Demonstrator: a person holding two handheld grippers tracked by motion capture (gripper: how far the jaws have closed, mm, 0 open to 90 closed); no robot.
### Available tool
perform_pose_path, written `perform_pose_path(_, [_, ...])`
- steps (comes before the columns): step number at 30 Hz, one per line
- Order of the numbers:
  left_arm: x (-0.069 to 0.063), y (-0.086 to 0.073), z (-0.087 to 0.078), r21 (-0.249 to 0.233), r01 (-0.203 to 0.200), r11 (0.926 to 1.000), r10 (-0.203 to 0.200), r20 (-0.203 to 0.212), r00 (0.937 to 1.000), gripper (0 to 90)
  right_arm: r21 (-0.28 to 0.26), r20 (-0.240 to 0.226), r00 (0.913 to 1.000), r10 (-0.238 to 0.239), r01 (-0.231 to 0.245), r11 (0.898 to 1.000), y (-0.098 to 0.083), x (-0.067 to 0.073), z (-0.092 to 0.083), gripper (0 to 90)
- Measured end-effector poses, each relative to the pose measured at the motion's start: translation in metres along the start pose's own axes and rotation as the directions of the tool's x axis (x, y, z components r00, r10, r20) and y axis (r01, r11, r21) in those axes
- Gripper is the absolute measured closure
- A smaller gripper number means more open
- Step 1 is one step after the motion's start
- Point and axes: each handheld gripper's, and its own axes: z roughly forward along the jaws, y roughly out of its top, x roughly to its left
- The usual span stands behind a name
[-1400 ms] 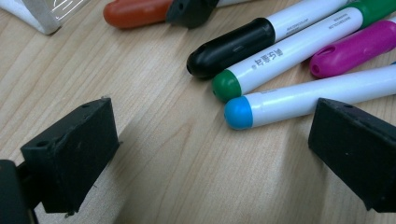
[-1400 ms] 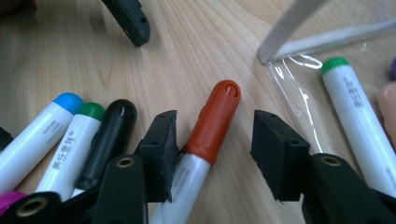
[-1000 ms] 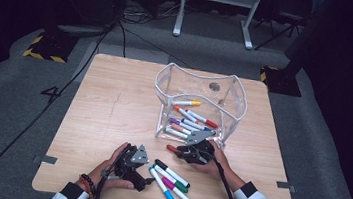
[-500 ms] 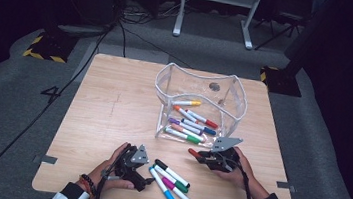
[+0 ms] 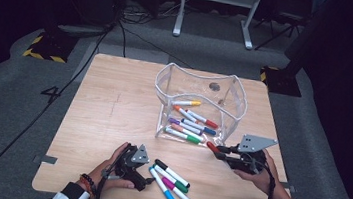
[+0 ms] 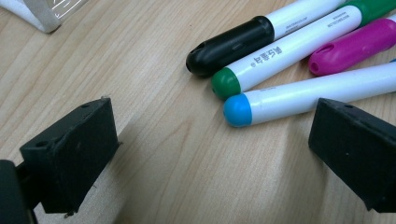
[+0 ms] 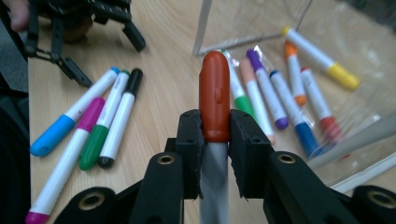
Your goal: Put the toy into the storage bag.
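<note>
On a wooden table (image 5: 113,102), right gripper (image 5: 220,150) clamped on a red-capped marker (image 5: 213,147), held above the tabletop just off the near right corner of a clear plastic pouch (image 5: 235,98). Seen along that gripper's own jaws, red cap (image 7: 214,95) pinched between the two black pads, cap end pointing away toward the pouch mouth, pale barrel running back between the jaws.

Inside the pouch, lying flat: a yellow-capped marker (image 5: 187,102) farthest back, then an orange-capped one (image 5: 182,111), a red-capped one (image 5: 203,119), a blue-capped one (image 5: 200,127), a purple-capped one (image 5: 179,124) and a green-capped one (image 5: 185,136) nearest the opening.

Near the front edge, left gripper (image 5: 144,176) resting low on the wood, jaws spread wide with nothing between them. Just beside it, four loose markers in a row: black-capped (image 5: 172,172), green-capped (image 5: 171,178), magenta-capped (image 5: 180,193) and blue-capped (image 5: 162,186). From the left gripper view, black cap (image 6: 231,44), green cap (image 6: 227,82) and blue cap (image 6: 238,109) close ahead, the blue one nearest the right-hand jaw, magenta cap (image 6: 355,45) behind; the row apart from both pads.

Left hand (image 5: 108,170) wrapped round its gripper; right hand (image 5: 267,172) well apart, at the table's right side.
</note>
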Motion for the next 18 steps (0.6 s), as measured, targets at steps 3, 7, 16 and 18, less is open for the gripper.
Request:
perform_pose_path(3, [0.0, 0.0, 0.0, -0.001, 0.0, 1.0, 0.0, 0.001, 1.0, 1.5, -0.013, 0.015, 0.9995, -0.029, 0.029, 1.0, 0.015, 0.001, -0.012, 74.8])
perform_pose_path(7, [0.0, 0.0, 0.0, -0.001, 0.002, 1.0, -0.002, 0.0, 1.0, 1.6, -0.025, 0.031, 0.9988, -0.037, 0.038, 0.999, 0.04, -0.002, -0.028, 74.8])
perform_pose_path(16, [0.0, 0.0, 0.0, -0.001, 0.002, 1.0, -0.002, -0.001, 1.0, 1.6, -0.046, 0.077, 0.9927, -0.093, 0.096, 0.994, 0.086, -0.005, -0.05, 74.8])
perform_pose_path(18, [0.0, 0.0, 0.0, -0.001, 0.002, 1.0, -0.002, -0.001, 1.0, 1.6, -0.057, 0.082, 0.9922, -0.094, 0.098, 0.994, 0.094, -0.009, -0.052, 74.8])
